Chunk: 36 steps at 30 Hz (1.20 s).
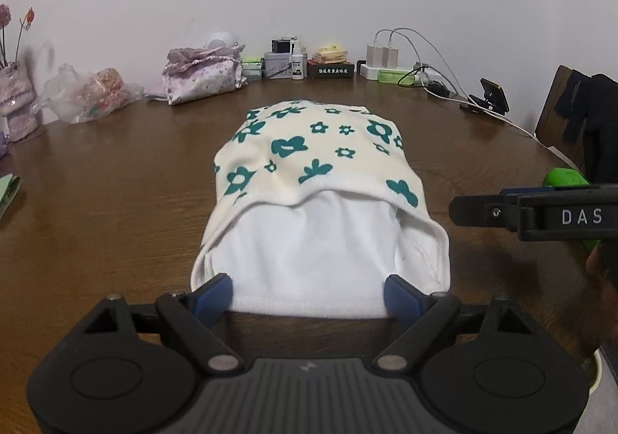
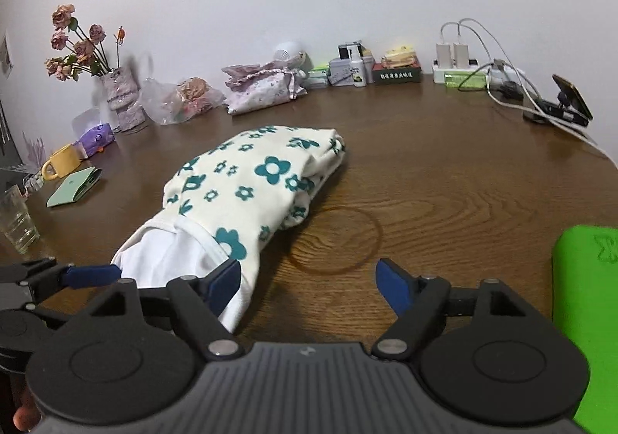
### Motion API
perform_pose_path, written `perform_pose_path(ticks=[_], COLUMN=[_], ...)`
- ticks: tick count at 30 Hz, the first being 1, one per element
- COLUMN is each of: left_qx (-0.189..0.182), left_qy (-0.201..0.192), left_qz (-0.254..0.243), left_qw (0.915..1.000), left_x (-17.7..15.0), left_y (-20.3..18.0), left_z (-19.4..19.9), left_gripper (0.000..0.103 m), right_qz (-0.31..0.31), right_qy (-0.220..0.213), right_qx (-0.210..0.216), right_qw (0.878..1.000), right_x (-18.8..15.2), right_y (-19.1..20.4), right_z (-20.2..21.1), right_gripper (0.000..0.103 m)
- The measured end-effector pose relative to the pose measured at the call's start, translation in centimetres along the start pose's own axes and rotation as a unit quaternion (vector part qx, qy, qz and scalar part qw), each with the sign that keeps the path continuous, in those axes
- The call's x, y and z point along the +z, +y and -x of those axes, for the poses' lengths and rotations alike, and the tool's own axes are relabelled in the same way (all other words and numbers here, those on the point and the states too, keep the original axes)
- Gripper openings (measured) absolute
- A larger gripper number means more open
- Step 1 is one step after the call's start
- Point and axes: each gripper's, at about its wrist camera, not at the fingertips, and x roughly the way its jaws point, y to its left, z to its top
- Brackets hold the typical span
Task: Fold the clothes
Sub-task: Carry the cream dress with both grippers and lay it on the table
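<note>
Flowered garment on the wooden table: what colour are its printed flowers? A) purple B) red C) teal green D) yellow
C: the cream flowered garment carries teal-green flowers, seen in both wrist views, with its plain white inside showing at the near end by the open left gripper.

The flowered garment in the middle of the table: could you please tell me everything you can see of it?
The flowered garment is cream knit-looking cloth printed with teal flowers, its plain white inside showing at the near end. It lies folded into a long, slightly puffy bundle on the brown wooden table. The open left tool straddles its near white edge; the open right tool sits beside its near corner.
</note>
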Motion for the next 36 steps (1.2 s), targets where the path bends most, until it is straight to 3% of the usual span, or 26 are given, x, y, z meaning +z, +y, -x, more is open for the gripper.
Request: perform_pose_path(ticks=[5, 9, 12, 16, 19, 20, 22, 24, 25, 29, 36], left_qx=[0.006, 0.006, 0.002, 0.045, 0.071, 0.073, 0.063, 0.061, 0.058, 0.029, -0.004], left_qy=[-0.01, -0.004, -0.023, -0.041, -0.028, -0.021, -0.013, -0.013, -0.018, -0.022, -0.031], left_qz=[0.02, 0.029, 0.039, 0.047, 0.026, 0.016, -0.005, -0.012, -0.013, 0.006, 0.05], left_qw=[0.9997, 0.9996, 0.999, 0.997, 0.9967, 0.997, 0.9979, 0.998, 0.9981, 0.9993, 0.9983], left_x=[-0.4, -0.8, -0.5, 0.6, 1.0, 1.1, 1.1, 1.2, 1.3, 1.7, 2.7], left_y=[1.0, 1.0, 1.4, 3.6, 5.0, 5.2, 5.3, 5.5, 5.6, 6.6, 7.8], left_z=[1.5, 1.7, 1.9, 1.6, 0.5, 0.1, -0.7, -1.2, -1.4, -1.8, -2.2], left_gripper=[0.086, 0.086, 0.085, 0.083, 0.08, 0.076, 0.075, 0.072, 0.068, 0.046, 0.044], right_qz=[-0.007, 0.015, 0.039, 0.083, 0.113, 0.107, 0.096, 0.079, 0.076, 0.094, 0.112], right_qy=[-0.008, -0.002, 0.006, 0.009, 0.012, 0.012, 0.011, 0.008, 0.006, 0.0, -0.006], right_qx=[0.016, 0.013, 0.0, -0.011, 0.007, 0.001, -0.009, -0.024, -0.032, -0.061, -0.096], right_qw=[1.0, 1.0, 0.999, 0.996, 0.994, 0.994, 0.995, 0.997, 0.997, 0.994, 0.989], right_x=[-0.3, 0.3, 0.6, 0.9, 0.3, 0.1, -0.3, -0.5, -0.5, -1.0, -1.3], right_y=[-0.4, 0.1, 0.9, 2.3, 3.8, 3.9, 4.3, 4.1, 4.1, 4.8, 5.5], right_z=[0.5, -0.8, -2.1, -2.6, -2.3, -2.5, -2.8, -3.1, -3.2, -3.2, -3.3], right_gripper=[0.081, 0.082, 0.082, 0.082, 0.081, 0.079, 0.064, 0.028, 0.022, 0.021, 0.026])
